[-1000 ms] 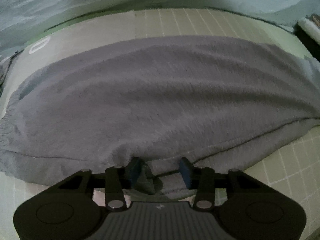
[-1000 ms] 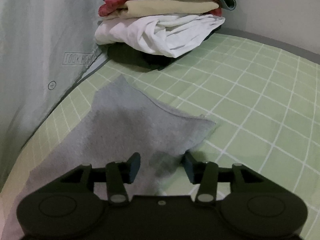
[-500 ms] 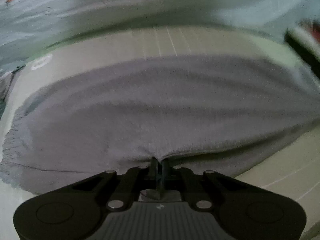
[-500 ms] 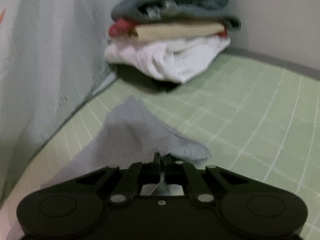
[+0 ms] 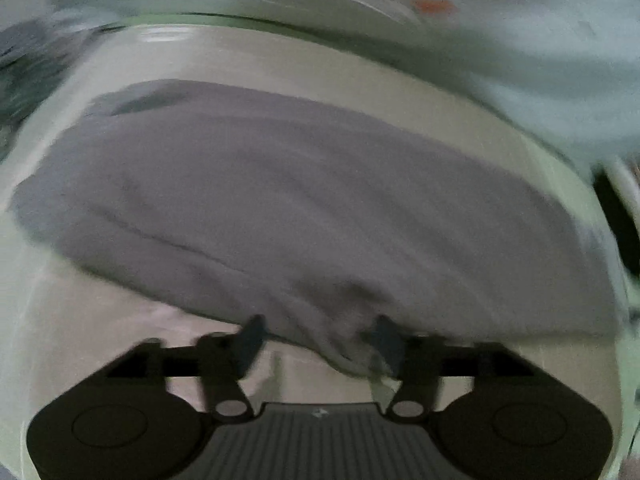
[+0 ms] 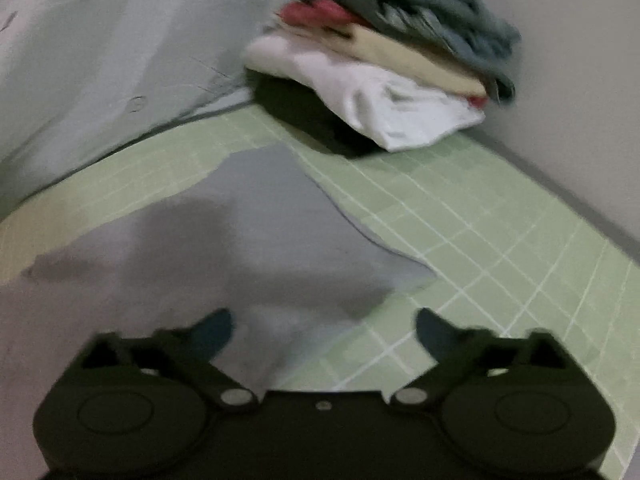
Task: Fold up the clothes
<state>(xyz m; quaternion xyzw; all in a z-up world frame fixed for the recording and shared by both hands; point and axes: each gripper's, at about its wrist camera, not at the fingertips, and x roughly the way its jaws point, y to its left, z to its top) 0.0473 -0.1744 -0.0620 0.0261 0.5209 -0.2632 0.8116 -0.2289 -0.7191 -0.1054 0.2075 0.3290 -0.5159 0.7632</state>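
With both jaws opening, I let the left hand-held gripper (image 5: 316, 340) and right hand-held gripper (image 6: 324, 330) release the grey garment (image 5: 312, 208) flat on the green grid mat (image 6: 480, 240), then withdraw clear of its near edge.

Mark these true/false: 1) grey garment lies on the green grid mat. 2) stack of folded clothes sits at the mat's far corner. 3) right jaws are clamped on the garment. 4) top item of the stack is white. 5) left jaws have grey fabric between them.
1) True: the grey garment lies on the green grid mat.
2) True: the stack of folded clothes sits there, by the wall.
3) False: the right gripper jaws are opening, wide apart and gripping nothing.
4) False: the top item is grey-blue; white is lower down.
5) True: the left gripper jaws are opening, with a fold of fabric between them.
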